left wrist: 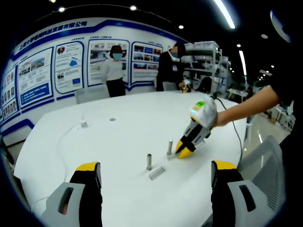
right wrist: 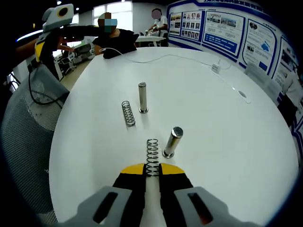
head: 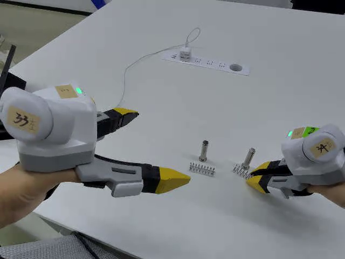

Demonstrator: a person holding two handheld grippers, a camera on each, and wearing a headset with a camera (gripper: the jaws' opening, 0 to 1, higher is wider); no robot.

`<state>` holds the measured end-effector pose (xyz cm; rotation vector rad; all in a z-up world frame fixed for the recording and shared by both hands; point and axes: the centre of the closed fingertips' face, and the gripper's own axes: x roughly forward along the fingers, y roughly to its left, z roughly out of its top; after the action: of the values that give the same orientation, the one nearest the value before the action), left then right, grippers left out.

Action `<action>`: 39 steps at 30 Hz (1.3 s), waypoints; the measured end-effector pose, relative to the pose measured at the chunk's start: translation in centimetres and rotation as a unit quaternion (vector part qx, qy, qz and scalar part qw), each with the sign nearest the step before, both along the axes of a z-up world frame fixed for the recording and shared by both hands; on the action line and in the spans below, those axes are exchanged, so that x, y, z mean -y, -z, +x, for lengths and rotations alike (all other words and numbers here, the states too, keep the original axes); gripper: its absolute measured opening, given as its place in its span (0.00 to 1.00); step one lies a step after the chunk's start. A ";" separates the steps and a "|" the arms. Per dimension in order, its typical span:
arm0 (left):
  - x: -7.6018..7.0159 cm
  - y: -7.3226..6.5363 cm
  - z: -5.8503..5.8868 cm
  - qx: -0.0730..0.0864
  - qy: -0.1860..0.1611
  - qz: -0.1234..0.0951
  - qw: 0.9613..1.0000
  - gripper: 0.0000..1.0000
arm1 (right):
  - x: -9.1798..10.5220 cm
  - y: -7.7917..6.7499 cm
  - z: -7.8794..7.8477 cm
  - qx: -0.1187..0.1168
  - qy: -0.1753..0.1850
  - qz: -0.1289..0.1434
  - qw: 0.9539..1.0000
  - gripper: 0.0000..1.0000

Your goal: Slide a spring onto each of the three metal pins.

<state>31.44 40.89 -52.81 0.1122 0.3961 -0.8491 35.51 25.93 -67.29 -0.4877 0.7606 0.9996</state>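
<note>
The white desk carries everything, with a power strip let into it towards the far edge. The work sits close to the near edge, right of the middle.

The left tongs hover over the near left part of the desk with their jaws spread wide and nothing between them. The right tongs are low at the near right, jaws drawn almost together and pinching the near end of the held spring. That spring lies flat on the desk and points away from the tips.

I count two pins standing. The right-hand pin is just beside the held spring. The left-hand pin is a little apart towards the middle. The loose spring lies on its side just in front of the left-hand pin.

It looks like the first pickup: no pin wears a spring yet. Next, I'd guess, the right tongs must lift the spring, stand it upright over the right-hand pin's top and lower it squarely. The pin may tip if nudged, so the left tongs could steady it.
</note>
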 end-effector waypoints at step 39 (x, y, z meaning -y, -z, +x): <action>7.7 -0.6 -1.9 0.036 0.109 0.019 0.993 0.82 | 1.0 -10.9 -6.5 0.056 -0.039 0.033 0.997 0.10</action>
<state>29.54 33.15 -52.26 0.2228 0.3358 -1.0496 29.02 24.88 -56.38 -0.5146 0.6110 1.0586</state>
